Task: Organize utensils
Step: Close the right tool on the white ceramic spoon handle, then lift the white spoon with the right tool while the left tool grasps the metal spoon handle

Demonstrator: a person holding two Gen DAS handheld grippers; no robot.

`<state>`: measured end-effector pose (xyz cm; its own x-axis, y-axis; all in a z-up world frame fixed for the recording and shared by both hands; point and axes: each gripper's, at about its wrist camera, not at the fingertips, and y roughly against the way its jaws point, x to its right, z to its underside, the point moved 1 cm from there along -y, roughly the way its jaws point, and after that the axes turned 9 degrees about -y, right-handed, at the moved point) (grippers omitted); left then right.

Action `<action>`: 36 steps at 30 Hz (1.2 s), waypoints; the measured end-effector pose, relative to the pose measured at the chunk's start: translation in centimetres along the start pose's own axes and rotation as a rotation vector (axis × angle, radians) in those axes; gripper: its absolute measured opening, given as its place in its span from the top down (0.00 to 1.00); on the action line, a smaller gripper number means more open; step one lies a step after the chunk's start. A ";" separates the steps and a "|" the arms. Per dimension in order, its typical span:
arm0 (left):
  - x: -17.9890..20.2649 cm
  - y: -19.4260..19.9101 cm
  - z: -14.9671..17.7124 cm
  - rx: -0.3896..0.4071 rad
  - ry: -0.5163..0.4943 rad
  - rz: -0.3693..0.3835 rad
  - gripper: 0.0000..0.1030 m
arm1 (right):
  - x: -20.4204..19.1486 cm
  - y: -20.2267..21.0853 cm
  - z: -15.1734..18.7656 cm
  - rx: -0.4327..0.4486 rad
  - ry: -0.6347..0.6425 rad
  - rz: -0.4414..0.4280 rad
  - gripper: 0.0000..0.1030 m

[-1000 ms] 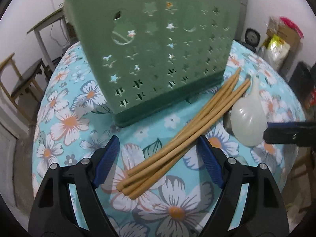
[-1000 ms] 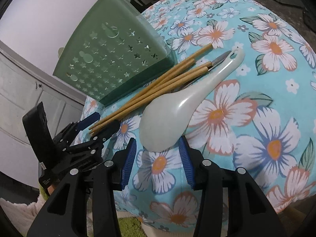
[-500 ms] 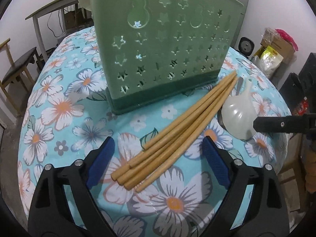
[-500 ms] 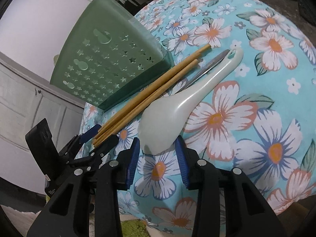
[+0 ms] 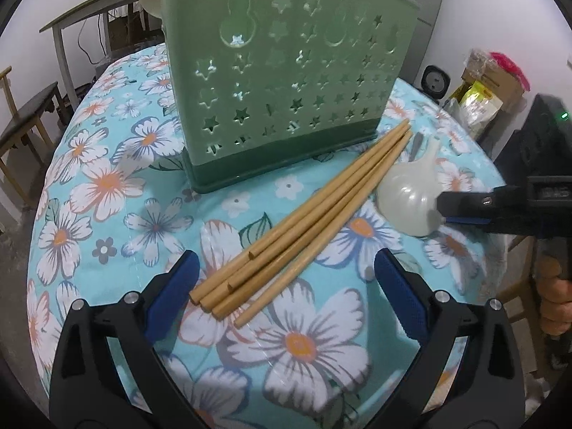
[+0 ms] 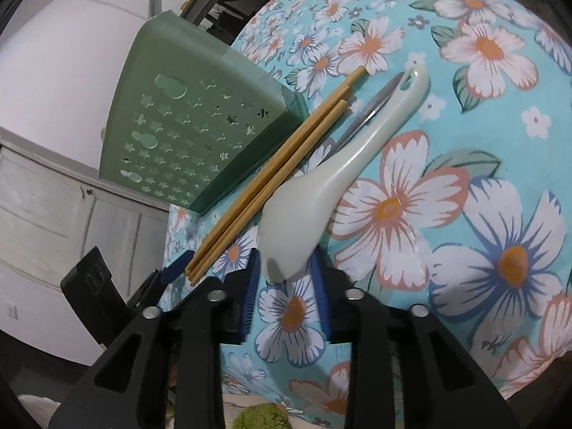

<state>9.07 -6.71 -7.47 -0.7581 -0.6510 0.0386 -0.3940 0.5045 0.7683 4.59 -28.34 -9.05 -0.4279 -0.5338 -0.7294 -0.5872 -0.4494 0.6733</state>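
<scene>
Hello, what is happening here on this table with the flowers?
A person is tidying utensils with a handheld gripper in each hand. The right gripper has just been closing on the bowl of a pale soup spoon, which sits between its pads. The left gripper has just been opening wide around the near ends of the wooden chopsticks, not touching them. All utensils lie on the floral tablecloth beside the green perforated holder, not yet in it.

We have both wrist cameras close above the table (image 5: 107, 236), angled down along the fingers. Left faces the green holder (image 5: 286, 82); right views it obliquely. Both share chopsticks (image 5: 304, 228) and spoon (image 6: 321, 186).
</scene>
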 end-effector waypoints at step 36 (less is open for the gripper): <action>9.8 -2.8 -3.0 0.026 -0.346 0.086 0.54 | 5.6 5.2 -0.1 0.044 -0.077 -0.020 0.86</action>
<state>4.32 -16.23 -7.32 -0.9182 -0.3776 -0.1195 -0.3309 0.5659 0.7552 -0.75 -33.75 -9.62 -0.4662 -0.4672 -0.7512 -0.6251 -0.4269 0.6535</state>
